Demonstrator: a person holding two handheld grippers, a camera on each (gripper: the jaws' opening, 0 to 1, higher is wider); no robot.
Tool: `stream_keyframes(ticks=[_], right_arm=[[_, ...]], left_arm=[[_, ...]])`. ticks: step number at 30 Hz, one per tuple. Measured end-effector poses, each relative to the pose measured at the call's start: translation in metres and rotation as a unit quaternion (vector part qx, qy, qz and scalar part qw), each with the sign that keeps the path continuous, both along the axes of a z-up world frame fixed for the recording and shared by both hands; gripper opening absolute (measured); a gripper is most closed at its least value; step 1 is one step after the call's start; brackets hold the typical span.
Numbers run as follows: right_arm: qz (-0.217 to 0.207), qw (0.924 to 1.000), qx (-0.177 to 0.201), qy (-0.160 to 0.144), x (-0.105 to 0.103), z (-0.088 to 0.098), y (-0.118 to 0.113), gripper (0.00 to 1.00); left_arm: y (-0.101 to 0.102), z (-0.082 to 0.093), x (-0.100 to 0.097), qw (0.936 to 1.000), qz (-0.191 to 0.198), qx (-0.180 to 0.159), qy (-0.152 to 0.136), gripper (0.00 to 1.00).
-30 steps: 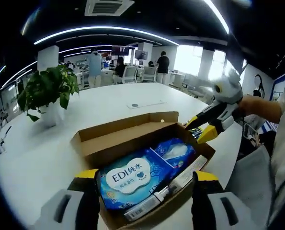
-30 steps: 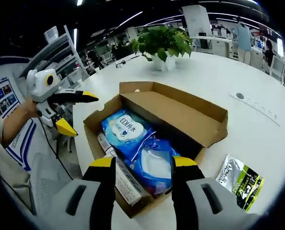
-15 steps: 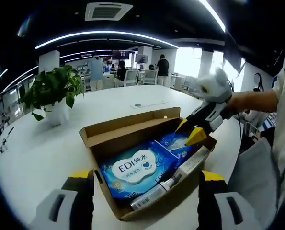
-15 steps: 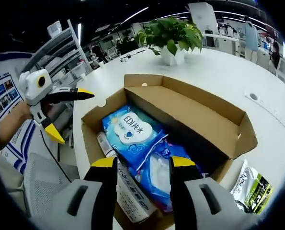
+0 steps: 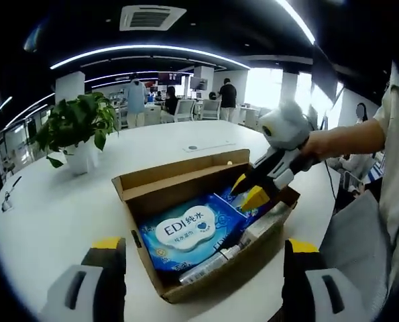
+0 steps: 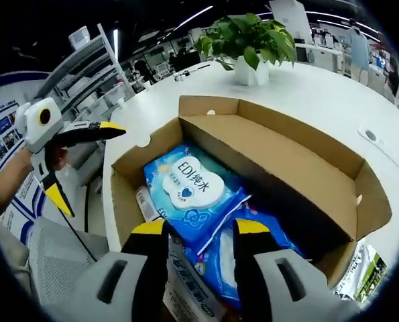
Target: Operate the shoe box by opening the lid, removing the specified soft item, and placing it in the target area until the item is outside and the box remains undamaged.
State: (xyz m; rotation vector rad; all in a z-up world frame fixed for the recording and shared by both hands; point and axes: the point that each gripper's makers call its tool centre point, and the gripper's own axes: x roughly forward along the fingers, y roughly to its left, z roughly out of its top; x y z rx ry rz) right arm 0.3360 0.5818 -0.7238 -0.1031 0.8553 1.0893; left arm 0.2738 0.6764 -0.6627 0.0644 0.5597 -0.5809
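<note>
My left gripper point(image 5: 199, 251) has jaws wide apart, nothing between them; ahead of it sits the shoe box point(image 5: 152, 196) w/ lid off, on the white table point(image 5: 45, 215). Inside, straight ahead of the left jaws: blue wipes pack point(image 5: 186, 231) lying flat, a white tube point(image 5: 209, 263) along the box's near wall.

My right gripper point(image 6: 194, 228) is down over the box interior point(image 6: 279, 161), jaws parted, tips just above a second blue wipes pack point(image 6: 219, 248); can't tell if touching. It grips nothing. In the left gripper view it comes in from the right, yellow tips point(image 5: 249, 193) dipped into the box's far end.

Potted plant point(image 6: 253, 40) beyond the box. Green-and-silver packet point(image 6: 367, 275) on the table right of the right jaws, outside the box.
</note>
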Motion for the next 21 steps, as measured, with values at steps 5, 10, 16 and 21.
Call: stream_keyframes(ticks=[5,10,16,21], right_arm=[[0.000,0.9999,-0.011,0.007,0.001,-0.009,0.004,0.34],[0.004,0.9998,-0.018,0.009,0.002,-0.016,0.007,0.33],[0.004,0.9998,-0.014,0.010,0.006,-0.018,0.013,0.25],[-0.009,0.9996,-0.022,0.016,0.014,-0.025,0.016,0.19]], left_arm=[[0.004,0.001,-0.001,0.9999,0.011,-0.002,0.000,1.00],[0.001,0.002,0.001,0.9998,0.018,-0.011,-0.004,1.00],[0.001,-0.003,-0.002,0.9997,0.020,-0.015,0.002,0.99],[0.008,-0.004,-0.005,0.9994,0.030,-0.018,0.002,0.97]])
